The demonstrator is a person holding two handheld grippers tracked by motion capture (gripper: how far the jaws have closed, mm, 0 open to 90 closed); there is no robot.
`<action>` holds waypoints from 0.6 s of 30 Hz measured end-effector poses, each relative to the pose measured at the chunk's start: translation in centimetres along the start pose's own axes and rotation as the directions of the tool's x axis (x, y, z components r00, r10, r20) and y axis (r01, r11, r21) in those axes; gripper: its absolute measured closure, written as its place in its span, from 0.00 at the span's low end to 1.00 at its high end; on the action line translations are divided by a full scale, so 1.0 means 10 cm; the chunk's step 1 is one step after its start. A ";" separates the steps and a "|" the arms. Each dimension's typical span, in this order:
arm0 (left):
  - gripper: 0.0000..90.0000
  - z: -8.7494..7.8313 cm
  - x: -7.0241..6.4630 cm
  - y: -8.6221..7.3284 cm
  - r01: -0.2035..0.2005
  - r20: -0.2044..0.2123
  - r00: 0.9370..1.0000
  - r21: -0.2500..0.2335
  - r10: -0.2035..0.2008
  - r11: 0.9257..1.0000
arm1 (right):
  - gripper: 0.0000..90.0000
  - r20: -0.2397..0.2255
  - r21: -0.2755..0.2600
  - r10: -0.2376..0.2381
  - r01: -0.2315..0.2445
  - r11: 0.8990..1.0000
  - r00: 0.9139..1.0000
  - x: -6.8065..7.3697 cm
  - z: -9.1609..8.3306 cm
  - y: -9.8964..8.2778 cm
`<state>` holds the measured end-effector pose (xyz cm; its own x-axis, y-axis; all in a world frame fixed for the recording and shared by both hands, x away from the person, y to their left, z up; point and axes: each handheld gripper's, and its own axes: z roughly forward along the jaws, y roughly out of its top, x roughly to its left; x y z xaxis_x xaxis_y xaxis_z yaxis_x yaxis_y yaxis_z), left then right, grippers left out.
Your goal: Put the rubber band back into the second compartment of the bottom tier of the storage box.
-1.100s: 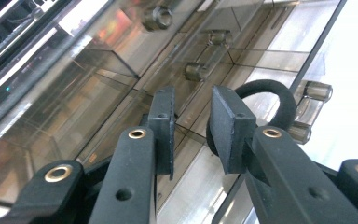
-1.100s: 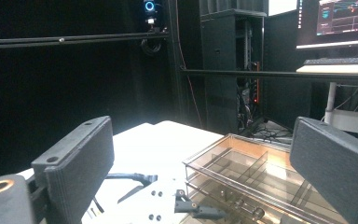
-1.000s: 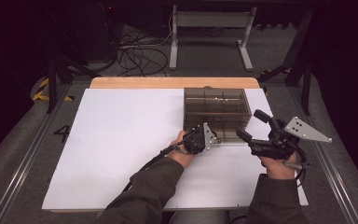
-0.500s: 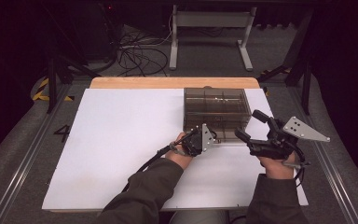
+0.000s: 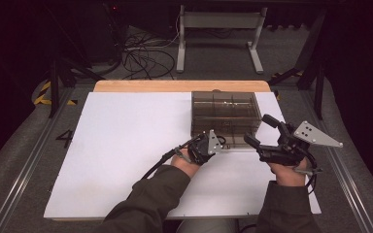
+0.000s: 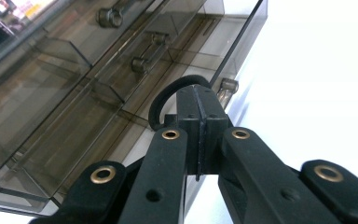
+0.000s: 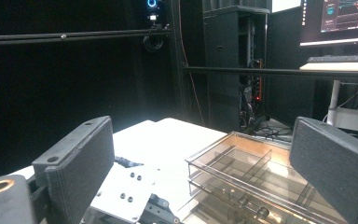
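A smoked clear drawer box stands on the white table top, right of centre. My left gripper is at the box's front left corner. In the left gripper view its jaws are shut together, pinching a thin black loop that arcs out to the left, just in front of a metal drawer knob. My right gripper hovers at the box's front right corner, open, with nothing between its pads. The box lies below and beyond them.
More metal knobs line the drawer fronts. The left gripper's grey plate lies low in the right gripper view. A wooden strip edges the table's far side. Cables and a stand lie on the floor beyond.
The left gripper has shifted very slightly at the box's front corner. The right gripper has kept still.
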<state>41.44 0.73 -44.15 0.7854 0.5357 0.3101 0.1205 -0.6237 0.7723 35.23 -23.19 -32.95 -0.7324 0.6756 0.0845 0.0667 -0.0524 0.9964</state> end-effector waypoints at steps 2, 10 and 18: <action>1.00 0.04 0.02 -0.01 -0.006 -0.003 1.000 0.012 0.006 1.000 | 0.08 0.001 0.000 -0.001 0.001 1.000 1.000 0.00 0.00 0.00; 1.00 0.09 0.02 0.00 0.022 0.006 1.000 0.007 -0.022 1.000 | 0.08 0.002 0.000 0.001 -0.001 1.000 1.000 -0.01 -0.01 0.00; 1.00 -0.07 0.07 0.02 0.024 0.003 1.000 -0.017 -0.024 1.000 | 0.08 0.001 0.002 0.002 -0.002 1.000 1.000 -0.02 -0.01 -0.01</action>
<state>41.62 1.38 -43.40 0.7838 0.5493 0.2897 0.1296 -0.6009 0.7888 35.31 -23.33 -33.01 -0.7312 0.6766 0.0867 0.0695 -0.0525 0.9962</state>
